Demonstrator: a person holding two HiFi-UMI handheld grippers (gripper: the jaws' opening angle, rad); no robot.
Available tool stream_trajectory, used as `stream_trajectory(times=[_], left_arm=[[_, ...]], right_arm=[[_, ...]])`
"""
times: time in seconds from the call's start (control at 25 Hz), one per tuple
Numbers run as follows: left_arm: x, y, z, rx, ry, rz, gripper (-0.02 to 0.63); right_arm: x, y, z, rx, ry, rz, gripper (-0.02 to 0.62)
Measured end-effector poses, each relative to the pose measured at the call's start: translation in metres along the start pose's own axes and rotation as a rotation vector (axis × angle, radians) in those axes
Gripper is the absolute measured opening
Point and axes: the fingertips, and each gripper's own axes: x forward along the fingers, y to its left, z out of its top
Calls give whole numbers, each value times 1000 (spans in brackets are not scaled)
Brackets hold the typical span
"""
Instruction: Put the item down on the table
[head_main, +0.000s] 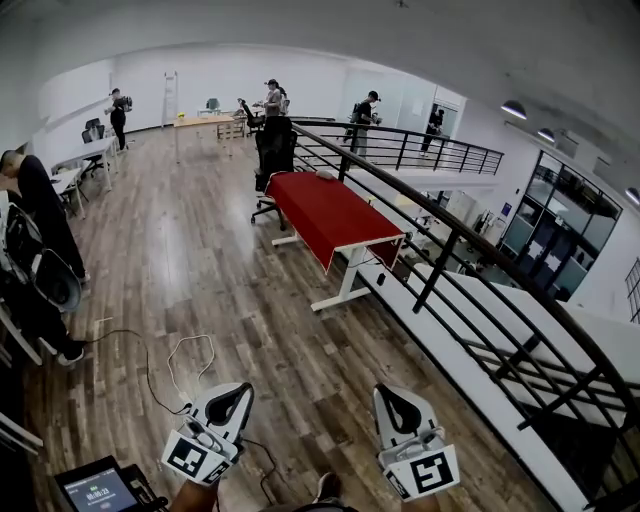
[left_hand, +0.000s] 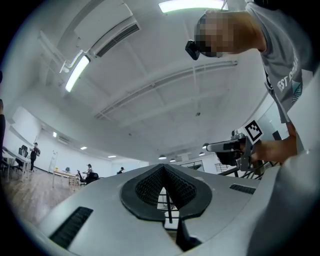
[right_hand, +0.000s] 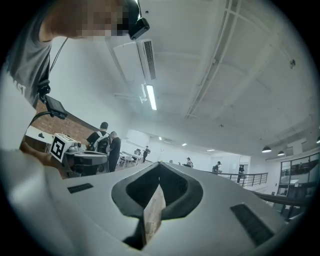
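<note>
wooden floor (head_main: 200, 260) lies open between you and the red table (head_main: 335, 215), which stands well ahead beside the black railing (head_main: 436, 272). left gripper (head_main: 243, 392) and right gripper (head_main: 388, 396) are both pressed together and point forward, likely for the walk; no item shows between either pair of jaws. keep the approach left of the railing.

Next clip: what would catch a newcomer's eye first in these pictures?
The red-covered table stands mid-room on the wooden floor, beside a long black railing that sweeps off to the right. At the bottom edge of the head view, the left gripper and right gripper point into the room, jaws together, with nothing seen between them.
</note>
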Motion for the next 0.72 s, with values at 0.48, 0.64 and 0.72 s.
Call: stream_trajectory(times=[0.48, 0.64, 0.72], left_arm=[[-1, -62, 15, 8, -5, -52, 0], [0, -97, 23, 25, 11, -33, 0], [5, -127, 23, 25, 23, -35, 0]], right_arm=[[-69, -12, 13, -14, -4, -43, 2], [-98, -24, 15, 0, -23, -15, 2], [-124, -37, 15, 1, -24, -9, 2]])
